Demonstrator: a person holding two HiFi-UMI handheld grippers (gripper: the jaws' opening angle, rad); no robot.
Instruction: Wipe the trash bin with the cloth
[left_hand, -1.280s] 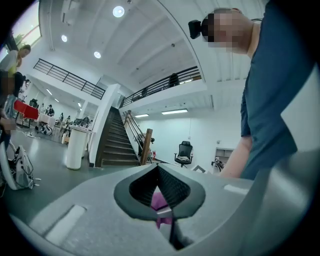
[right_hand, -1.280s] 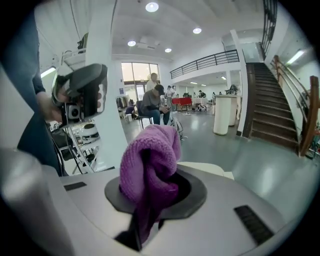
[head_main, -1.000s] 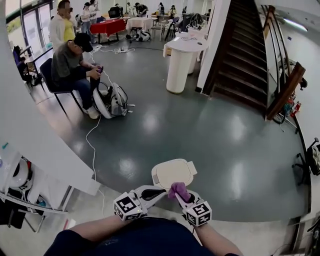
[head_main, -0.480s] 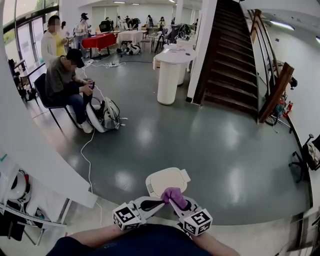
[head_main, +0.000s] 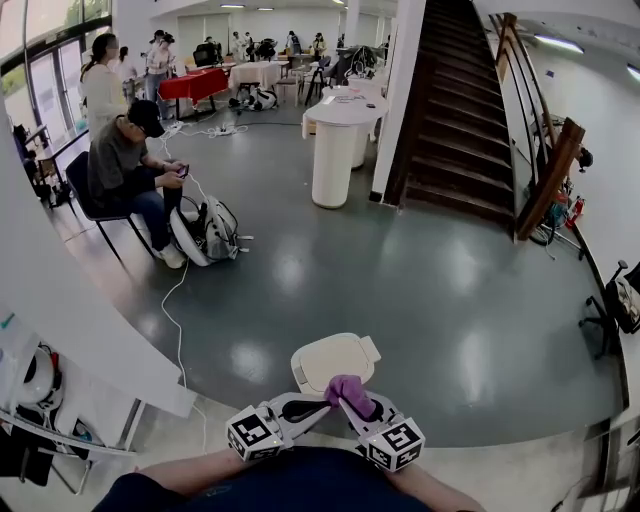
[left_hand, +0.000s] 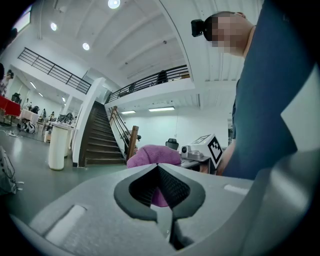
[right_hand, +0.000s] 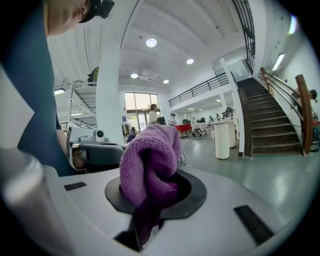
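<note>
The trash bin (head_main: 335, 361) stands on the dark floor just ahead of me, seen from above with its cream lid down. My right gripper (head_main: 347, 397) is shut on a bunched purple cloth (head_main: 351, 390), held over the lid's near edge. In the right gripper view the cloth (right_hand: 150, 155) bulges up out of the right gripper (right_hand: 154, 176). My left gripper (head_main: 322, 404) sits beside it, tip almost at the cloth, jaws shut with nothing between them. The left gripper view shows the left gripper (left_hand: 157, 165) with the cloth (left_hand: 152, 154) behind its tips.
A person sits on a chair (head_main: 125, 165) at the far left, with a backpack (head_main: 212, 232) and a floor cable (head_main: 178, 310) nearby. A white round stand (head_main: 335, 150) and a staircase (head_main: 460, 120) lie ahead. A white curved wall (head_main: 60, 290) and a shelf (head_main: 40, 385) are at my left.
The head view has shifted a little, so the bin sits slightly lower and further left in the picture. Both grippers keep their pose, and the cloth stays in the right one.
</note>
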